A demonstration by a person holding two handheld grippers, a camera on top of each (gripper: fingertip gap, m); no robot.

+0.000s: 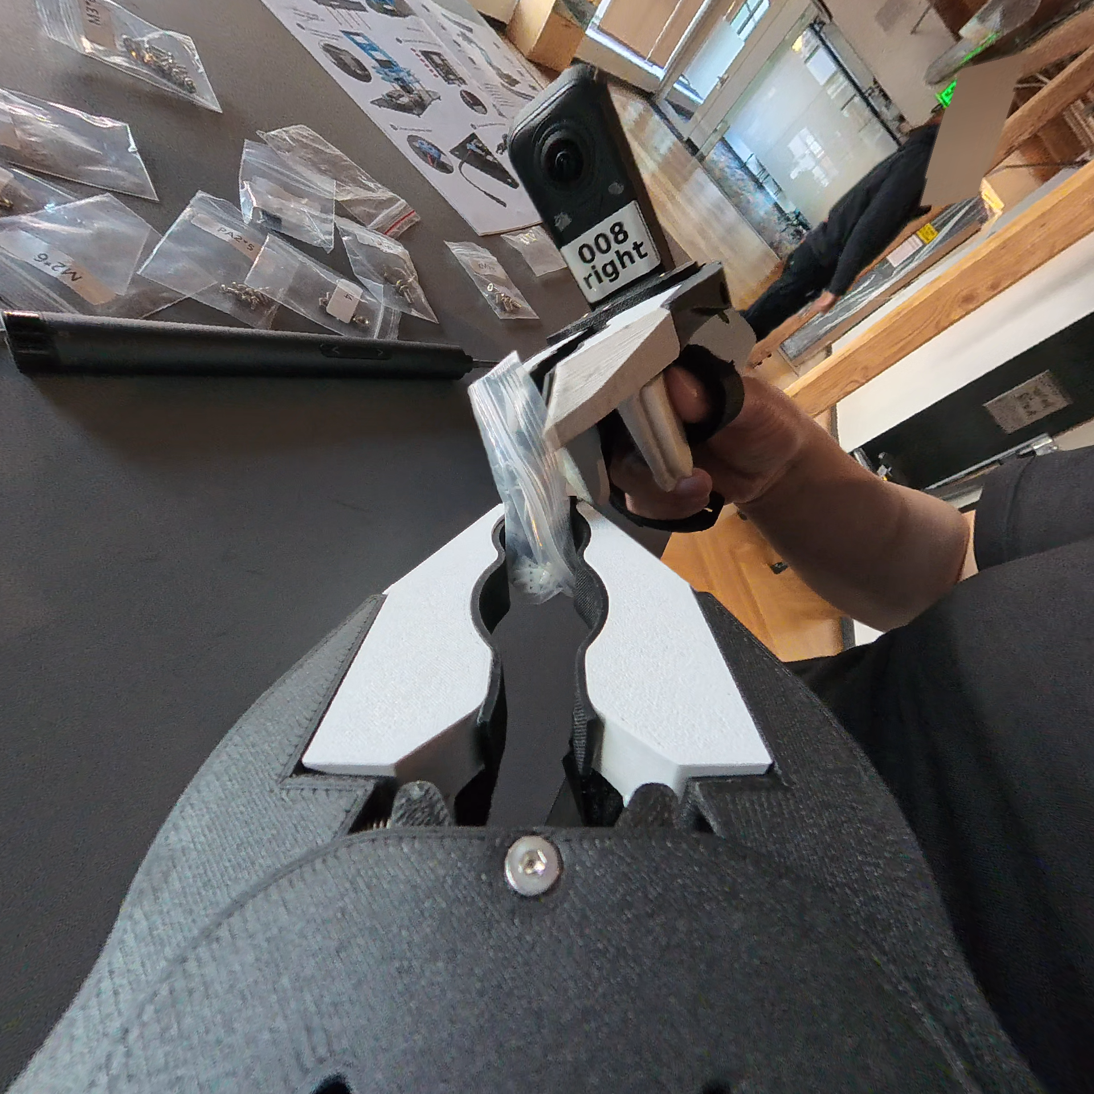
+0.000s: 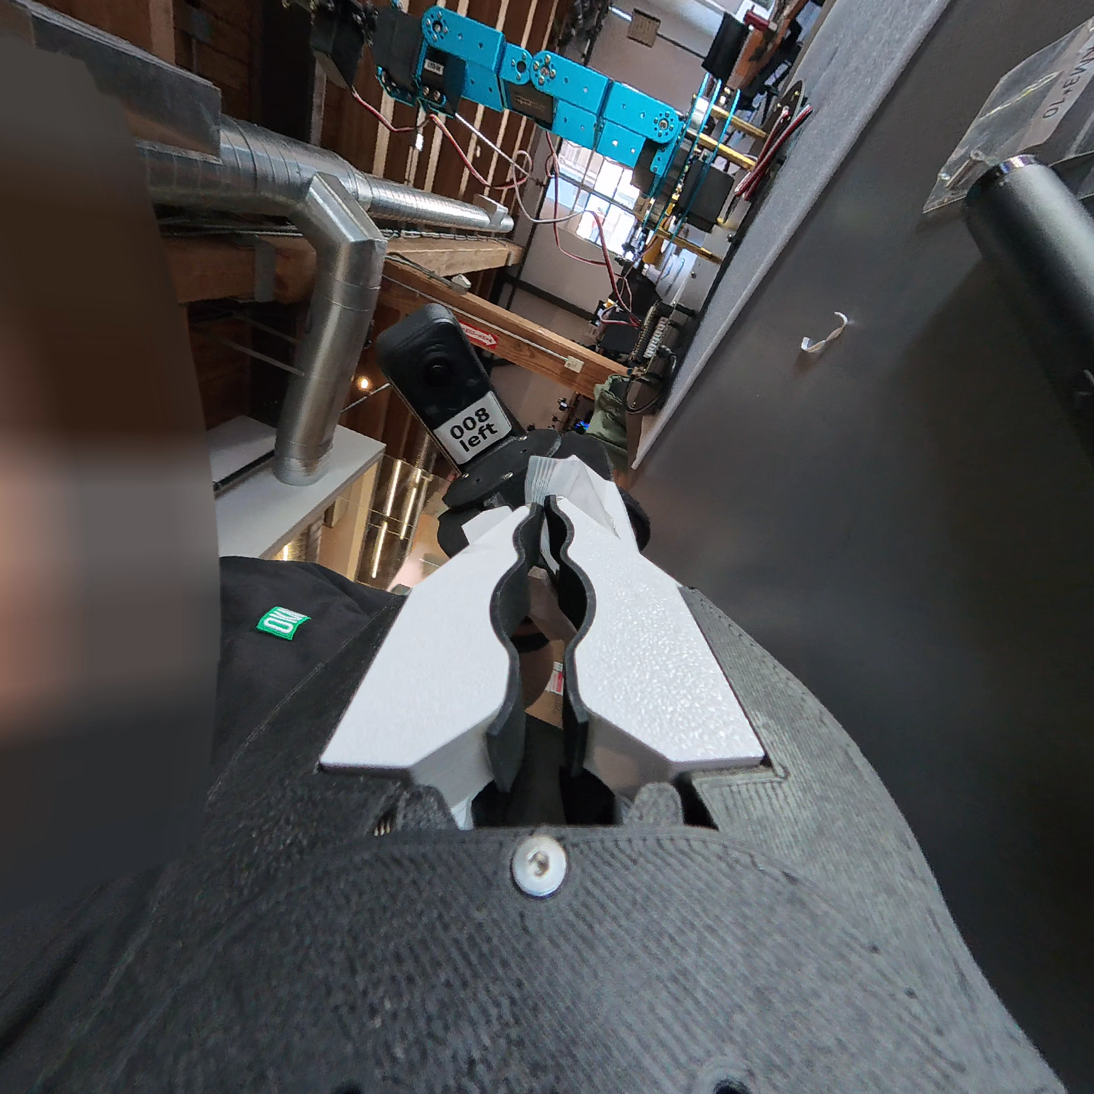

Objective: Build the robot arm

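Observation:
A small clear zip bag (image 1: 521, 450) with tiny white parts in its lower end hangs between my two grippers above the black table. My left gripper (image 1: 541, 527) is shut on the bag's lower end, near the white parts. My right gripper (image 1: 536, 385) is held by a hand and is shut on the bag's upper zip edge, just beyond my left fingertips. In the right wrist view, my right gripper (image 2: 541, 510) is shut, with the bag's ribbed edge (image 2: 541, 473) sticking out past the tips. The left gripper (image 2: 592, 503) faces it closely.
A black electric screwdriver (image 1: 237, 352) lies on the black table mat (image 1: 177, 533). Several clear zip bags of screws (image 1: 237, 266) lie behind it, with a printed instruction sheet (image 1: 426, 89) farther back. A blue robot arm (image 2: 562, 100) stands at the table's far end. A person (image 1: 858, 237) stands in the background. The gap from one gripper's tips to the other's is roughly 4 cm.

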